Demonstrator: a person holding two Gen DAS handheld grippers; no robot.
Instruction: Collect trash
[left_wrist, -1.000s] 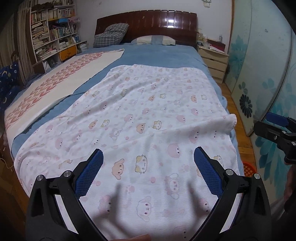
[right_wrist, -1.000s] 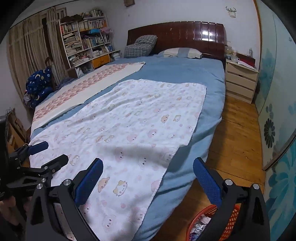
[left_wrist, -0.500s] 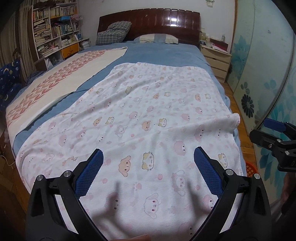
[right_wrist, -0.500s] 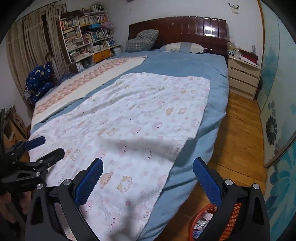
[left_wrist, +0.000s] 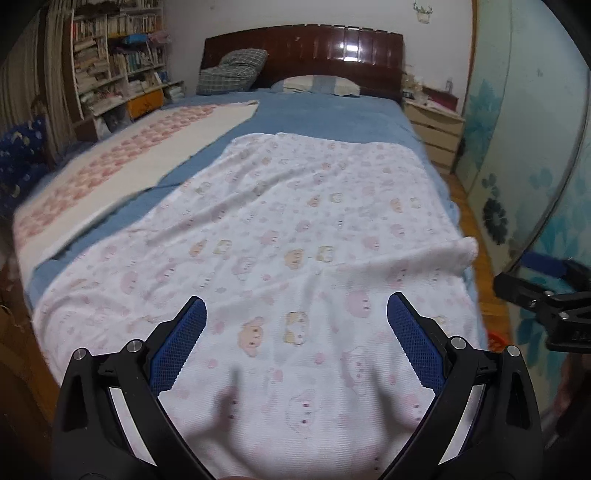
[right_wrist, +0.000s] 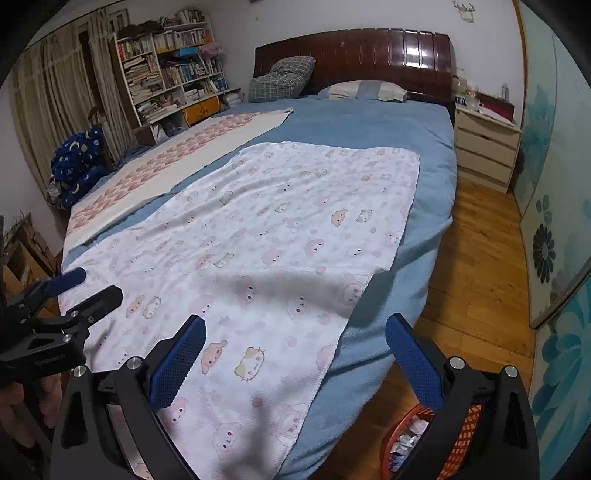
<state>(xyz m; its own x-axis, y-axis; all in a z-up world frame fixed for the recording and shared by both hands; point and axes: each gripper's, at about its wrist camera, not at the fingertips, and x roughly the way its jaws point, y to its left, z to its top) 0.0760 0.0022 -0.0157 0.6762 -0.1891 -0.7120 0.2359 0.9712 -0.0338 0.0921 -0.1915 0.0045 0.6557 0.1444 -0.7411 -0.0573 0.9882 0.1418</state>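
Two hand-held grippers hover over the foot of a bed (right_wrist: 369, 122) in a bedroom where trash is to be collected. The left gripper (left_wrist: 295, 317) has its jaws spread wide with nothing between them, above a white blanket printed with pink cartoon animals (left_wrist: 295, 221). The right gripper (right_wrist: 295, 339) is likewise spread wide and empty, hanging over the blanket's right edge and the blue bedcover.

The only trash visible is already gathered: crumpled wrappers lie in an orange mesh waste basket (right_wrist: 458, 435) on the wooden floor (right_wrist: 480, 258) at the bed's right foot corner, directly below and just right of the right gripper, partly hidden behind its right finger. From the left wrist view only a sliver of the basket shows past the bed's edge. The right gripper is clearly the nearer one. No loose litter can be made out on the blanket or floor, so the next target likely lies outside these views.
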